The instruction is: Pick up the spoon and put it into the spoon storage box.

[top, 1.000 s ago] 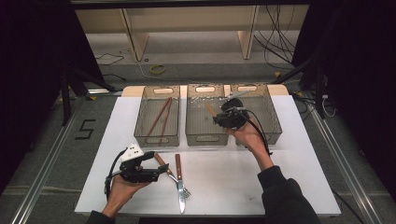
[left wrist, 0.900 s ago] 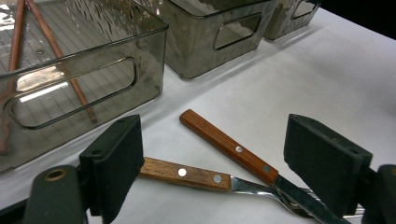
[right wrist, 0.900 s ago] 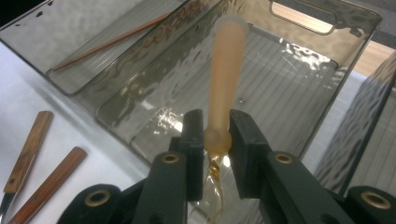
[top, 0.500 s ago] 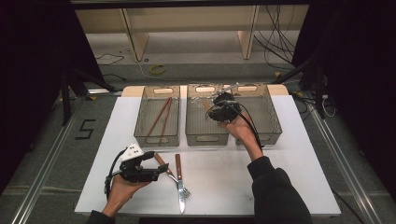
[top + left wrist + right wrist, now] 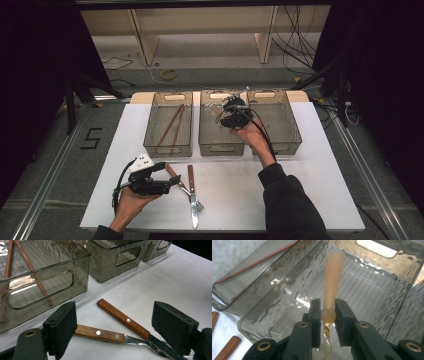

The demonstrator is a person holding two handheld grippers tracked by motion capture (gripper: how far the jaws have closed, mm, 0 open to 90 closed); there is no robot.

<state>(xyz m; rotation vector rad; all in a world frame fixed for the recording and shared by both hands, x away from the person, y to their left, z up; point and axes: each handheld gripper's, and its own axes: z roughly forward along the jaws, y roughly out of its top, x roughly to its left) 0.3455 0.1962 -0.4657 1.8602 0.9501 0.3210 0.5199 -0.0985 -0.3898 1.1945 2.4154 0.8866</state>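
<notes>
Right gripper view showed the right tool (image 5: 327,315) pinching a spoon (image 5: 333,280) over the middle bin (image 5: 274,322), best lowered before release.

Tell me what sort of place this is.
Likely a lab or recording rig, not a kitchen: a white-topped table fenced by dark curtains, loose cables on the floor, and cutlery being sorted into three clear bins using handheld grippers.

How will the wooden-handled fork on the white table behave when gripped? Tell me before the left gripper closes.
The wooden-handled fork looks stiff: riveted wood on a steel shank. It lies flat, so it probably won't roll. Its steel end crosses the wooden-handled knife, so lifting it may drag that knife. The open left gripper would likely hold better on wood than on polished steel.
</notes>
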